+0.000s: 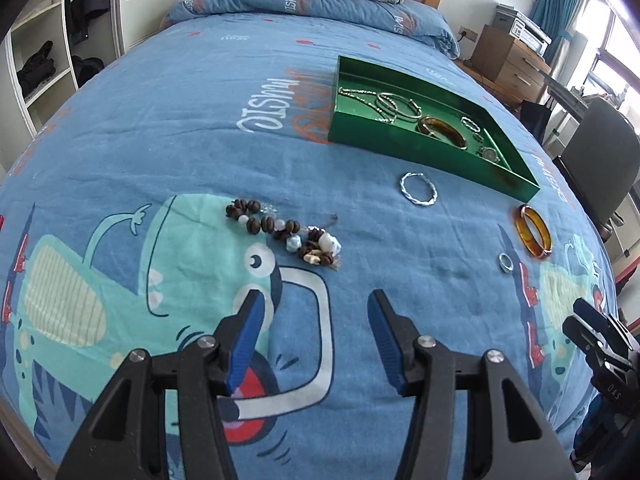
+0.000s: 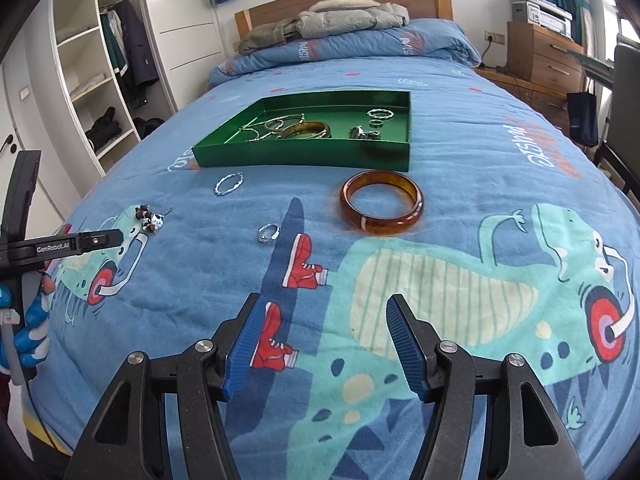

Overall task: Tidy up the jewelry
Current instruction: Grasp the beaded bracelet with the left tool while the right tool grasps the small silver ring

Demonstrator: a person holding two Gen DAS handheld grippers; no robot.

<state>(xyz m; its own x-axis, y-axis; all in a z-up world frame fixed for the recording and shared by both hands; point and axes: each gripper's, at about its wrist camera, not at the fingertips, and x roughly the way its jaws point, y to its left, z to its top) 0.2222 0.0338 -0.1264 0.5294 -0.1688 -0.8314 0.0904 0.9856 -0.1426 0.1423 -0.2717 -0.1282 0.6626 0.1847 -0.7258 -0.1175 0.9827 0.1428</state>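
A green tray point(image 1: 416, 152) point(image 2: 304, 156) lies on the bed and holds chains, silver bangles, an amber bangle, rings and a watch. On the blanket in front of it lie a brown-and-white bead bracelet point(image 1: 286, 232) point(image 2: 150, 218), a twisted silver bangle point(image 1: 418, 188) point(image 2: 229, 184), an amber bangle point(image 1: 534, 232) point(image 2: 382, 208) and a small silver ring point(image 1: 506, 262) point(image 2: 268, 234). My left gripper point(image 1: 316, 300) is open and empty, just short of the beads. My right gripper point(image 2: 324, 304) is open and empty, short of the amber bangle.
The blue dinosaur-print blanket point(image 2: 440, 280) covers the whole bed. A folded quilt and grey jacket point(image 2: 344, 20) lie at the head. An open wardrobe point(image 2: 100, 72) stands left, a wooden dresser with a printer point(image 2: 548, 52) and a dark chair point(image 1: 600, 160) right.
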